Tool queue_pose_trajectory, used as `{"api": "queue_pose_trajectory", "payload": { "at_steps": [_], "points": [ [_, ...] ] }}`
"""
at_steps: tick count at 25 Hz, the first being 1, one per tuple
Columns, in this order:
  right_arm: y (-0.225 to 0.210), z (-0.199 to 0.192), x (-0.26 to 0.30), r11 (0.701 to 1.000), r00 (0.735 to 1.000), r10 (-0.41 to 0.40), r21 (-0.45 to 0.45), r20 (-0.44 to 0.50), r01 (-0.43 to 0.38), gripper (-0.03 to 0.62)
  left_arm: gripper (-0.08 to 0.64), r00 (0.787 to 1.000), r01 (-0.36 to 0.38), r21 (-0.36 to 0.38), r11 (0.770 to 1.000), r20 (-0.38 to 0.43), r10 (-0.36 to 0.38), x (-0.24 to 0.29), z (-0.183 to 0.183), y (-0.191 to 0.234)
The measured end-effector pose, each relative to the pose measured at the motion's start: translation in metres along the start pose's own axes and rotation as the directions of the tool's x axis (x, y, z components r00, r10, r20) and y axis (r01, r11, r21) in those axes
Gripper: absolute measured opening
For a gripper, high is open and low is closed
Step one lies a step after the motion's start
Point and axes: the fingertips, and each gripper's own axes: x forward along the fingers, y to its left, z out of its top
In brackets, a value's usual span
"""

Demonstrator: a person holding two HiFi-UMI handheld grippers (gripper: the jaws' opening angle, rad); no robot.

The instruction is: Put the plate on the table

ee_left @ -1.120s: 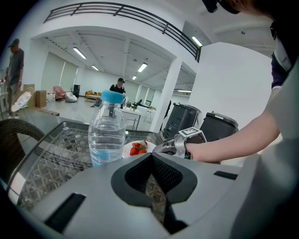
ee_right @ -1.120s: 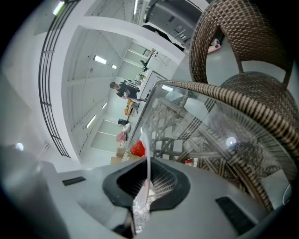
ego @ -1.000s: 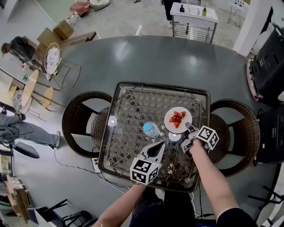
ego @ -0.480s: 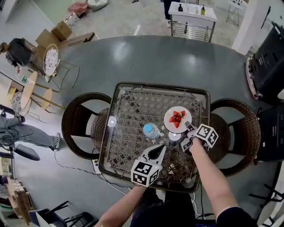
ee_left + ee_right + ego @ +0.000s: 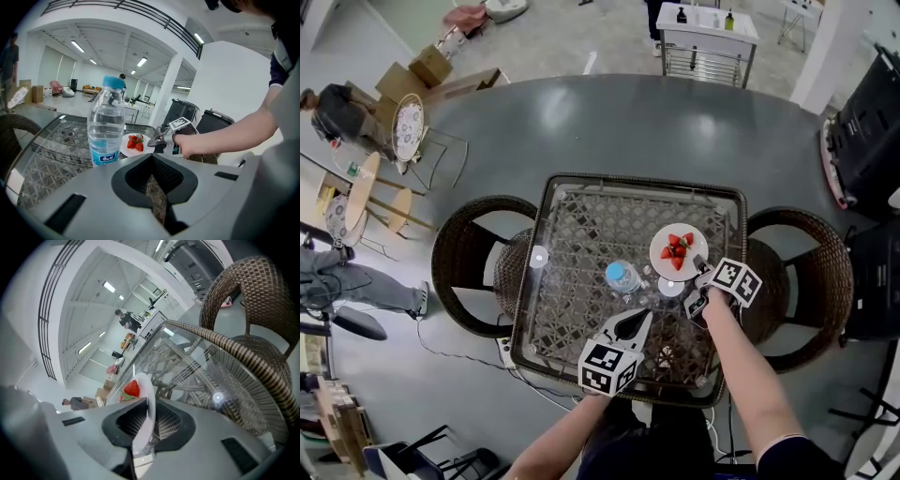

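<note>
A white plate (image 5: pixel 678 251) with strawberries (image 5: pixel 677 246) lies on the glass top of the wicker table (image 5: pixel 581 202), right of the middle. My right gripper (image 5: pixel 701 272) is at the plate's near rim. In the right gripper view that plate rim (image 5: pixel 144 390) stands between the jaws with a gap beside it. The jaws have just been opening, and the gripper (image 5: pixel 149 401) is open. A clear water bottle (image 5: pixel 622 277) with a blue cap stands left of the plate. My left gripper (image 5: pixel 639 317) hangs shut and empty just behind the bottle (image 5: pixel 106 124).
Wicker chairs stand at the table's left (image 5: pixel 473 262) and right (image 5: pixel 802 272). A small white disc (image 5: pixel 671 287) shows under the glass by the plate. A person (image 5: pixel 342 103) sits far left, and a white cart (image 5: pixel 708 37) stands at the back.
The right gripper's marker cube has rolled a little at the plate's rim. Plate, bottle and left gripper stay where they were.
</note>
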Motion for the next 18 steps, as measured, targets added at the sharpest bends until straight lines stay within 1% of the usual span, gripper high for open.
{"api": "queue_pose_trajectory", "payload": {
  "at_steps": [9,15,18],
  "points": [
    [-0.0007,0.006,0.0012,0.987,0.995,-0.094,-0.13,-0.014,0.092,0.052,0.008,1.0,0.0,-0.003,1.0,-0.008,0.0,-0.0023,-0.0042,-0.0003],
    [-0.0018,0.0072,0.0015,0.968,0.99,-0.138,-0.212,-0.01,0.133,0.063,0.008,1.0,0.0,-0.002,1.0,-0.011,0.0,-0.0018,-0.0061,0.0013],
    [-0.0012,0.0069,0.0017,0.954,0.987,-0.161,-0.258,-0.009,0.153,0.069,0.008,1.0,0.003,-0.002,1.0,-0.011,-0.004,-0.0013,-0.0061,0.0007]
  ]
}}
